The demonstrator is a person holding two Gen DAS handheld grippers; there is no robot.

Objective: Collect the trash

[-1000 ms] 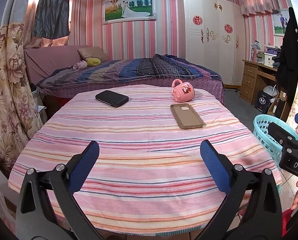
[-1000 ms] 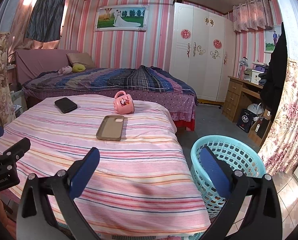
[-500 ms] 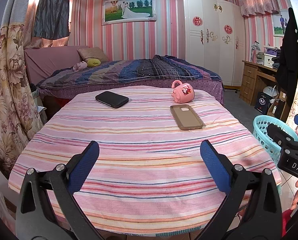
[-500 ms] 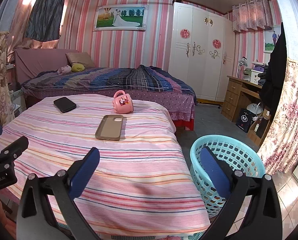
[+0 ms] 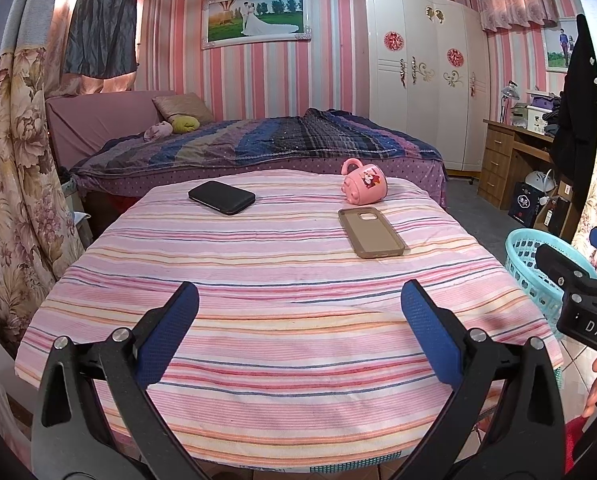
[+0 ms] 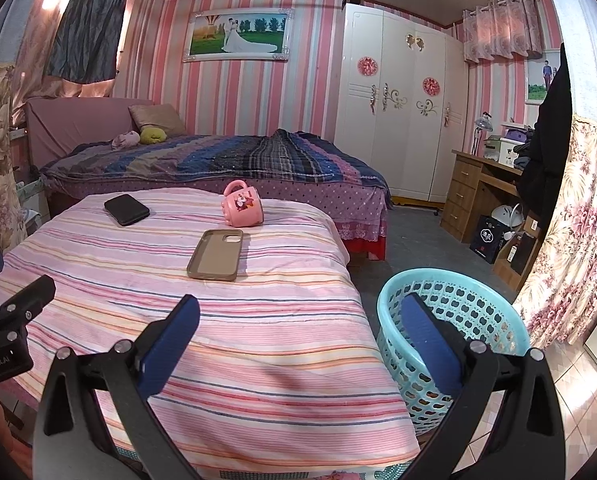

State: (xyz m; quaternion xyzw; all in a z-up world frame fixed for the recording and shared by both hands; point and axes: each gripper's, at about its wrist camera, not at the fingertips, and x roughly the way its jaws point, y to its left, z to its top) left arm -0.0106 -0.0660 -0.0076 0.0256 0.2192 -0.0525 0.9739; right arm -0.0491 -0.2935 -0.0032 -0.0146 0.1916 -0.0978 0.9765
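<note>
Only right view shows basket interior, left gripper agape, right gripper agape

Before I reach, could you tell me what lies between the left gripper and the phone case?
Only bare striped cloth lies between the left gripper and the phone case, in the left wrist view.

Left gripper is level and pointing forward, its blue-padded fingers spread wide with nothing between them. Right gripper sits the same way, blue fingers spread just as wide and empty. Each shows at the edge of the other's view, side by side, and a bit of the person's hand peeks in low on the right of the left view.
</note>
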